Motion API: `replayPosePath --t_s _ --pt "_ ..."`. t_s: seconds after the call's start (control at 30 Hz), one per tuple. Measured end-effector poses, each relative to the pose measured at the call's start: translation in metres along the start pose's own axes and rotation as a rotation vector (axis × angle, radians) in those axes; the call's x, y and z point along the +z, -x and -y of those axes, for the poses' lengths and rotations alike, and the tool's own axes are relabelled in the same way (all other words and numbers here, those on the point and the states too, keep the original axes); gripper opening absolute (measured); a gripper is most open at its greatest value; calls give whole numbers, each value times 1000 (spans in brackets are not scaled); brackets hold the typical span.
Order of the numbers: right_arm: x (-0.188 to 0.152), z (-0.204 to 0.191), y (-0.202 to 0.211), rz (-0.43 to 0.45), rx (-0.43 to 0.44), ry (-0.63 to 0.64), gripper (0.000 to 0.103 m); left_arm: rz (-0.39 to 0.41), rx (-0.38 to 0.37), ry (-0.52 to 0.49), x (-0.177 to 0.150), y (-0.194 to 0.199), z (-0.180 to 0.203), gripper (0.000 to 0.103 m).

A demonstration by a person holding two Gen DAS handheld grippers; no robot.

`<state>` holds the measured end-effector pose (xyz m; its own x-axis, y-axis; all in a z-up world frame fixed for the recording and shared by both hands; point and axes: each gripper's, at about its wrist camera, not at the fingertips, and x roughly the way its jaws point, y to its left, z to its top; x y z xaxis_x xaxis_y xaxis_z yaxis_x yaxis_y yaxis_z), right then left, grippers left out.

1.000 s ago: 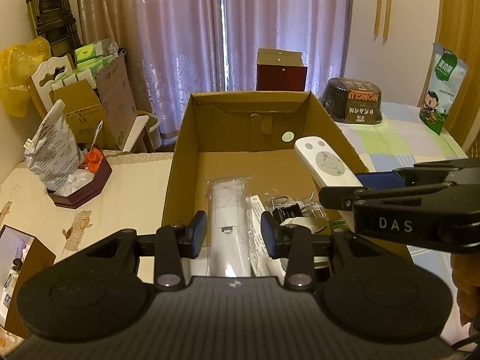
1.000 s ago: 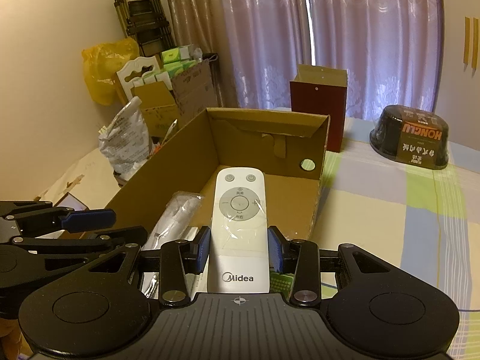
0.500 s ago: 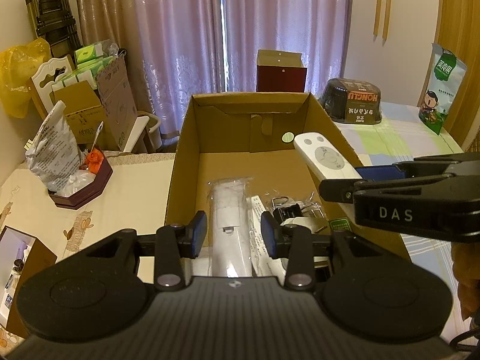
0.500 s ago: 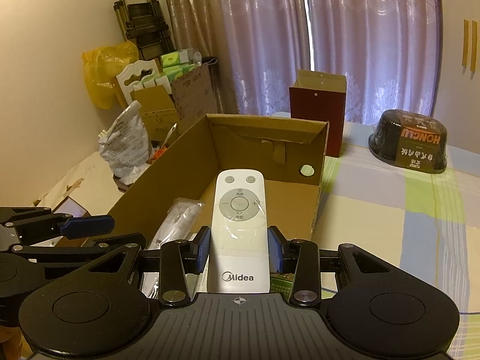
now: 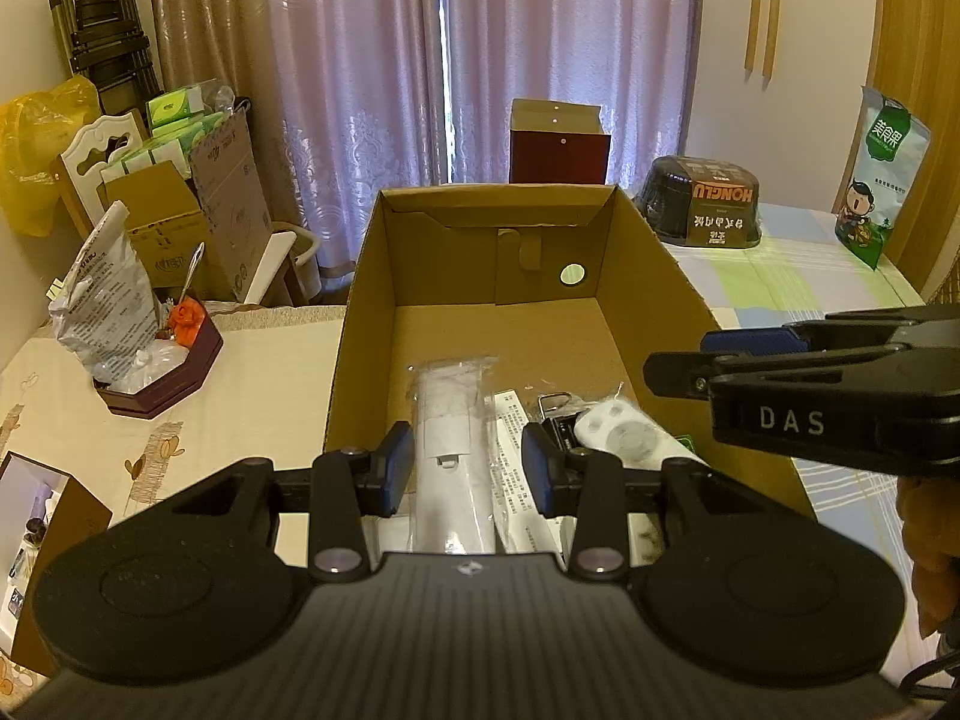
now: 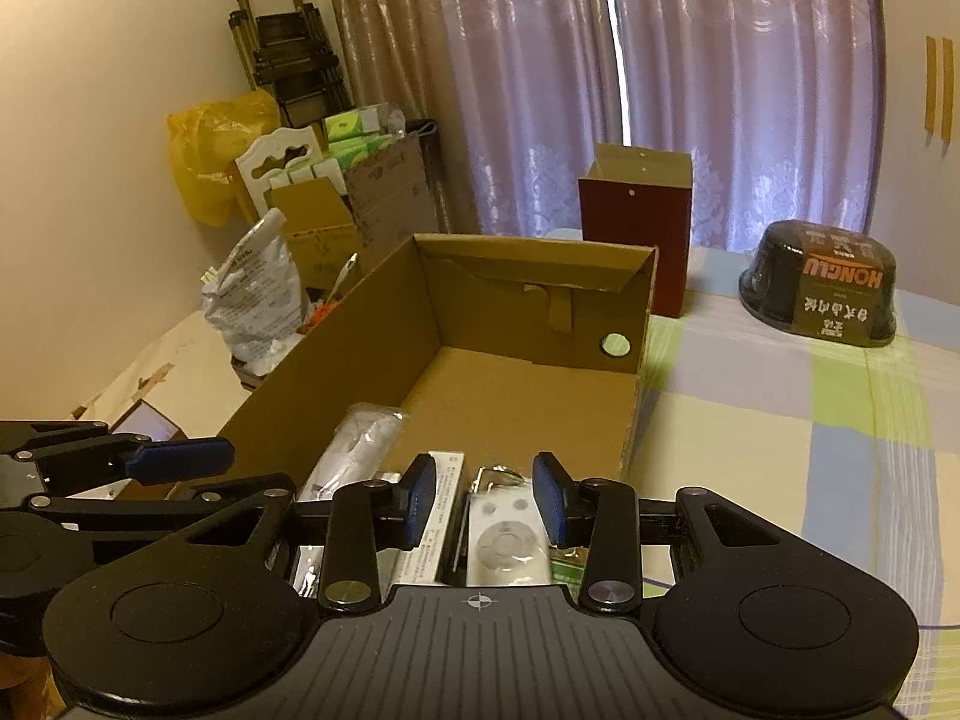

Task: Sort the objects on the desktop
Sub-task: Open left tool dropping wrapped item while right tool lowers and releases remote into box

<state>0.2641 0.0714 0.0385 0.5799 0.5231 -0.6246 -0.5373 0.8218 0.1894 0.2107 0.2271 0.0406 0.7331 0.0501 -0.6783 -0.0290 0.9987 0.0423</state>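
Remote [image 6: 507, 543] lies in box [image 6: 636, 396], right gripper [image 6: 483, 495] spread above it, empty. Left gripper [image 5: 468, 468] spread, empty. Withdraw straight up, clear of box wall.

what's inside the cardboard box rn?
In the cardboard box: a white remote, a white item in clear plastic, a printed sheet and a metal clip. Gripper bodies hide the box's near end.
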Motion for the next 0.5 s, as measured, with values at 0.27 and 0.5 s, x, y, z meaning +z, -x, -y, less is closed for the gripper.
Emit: replayPosePath --t_s 0.27,0.5 --pt "-3 2 5 -7 -3 -6 40 -3 -3 1 -1 2 1 34" --pt "-4 3 12 -12 -10 -7 40 -1 -4 2 -1 6 4 34"
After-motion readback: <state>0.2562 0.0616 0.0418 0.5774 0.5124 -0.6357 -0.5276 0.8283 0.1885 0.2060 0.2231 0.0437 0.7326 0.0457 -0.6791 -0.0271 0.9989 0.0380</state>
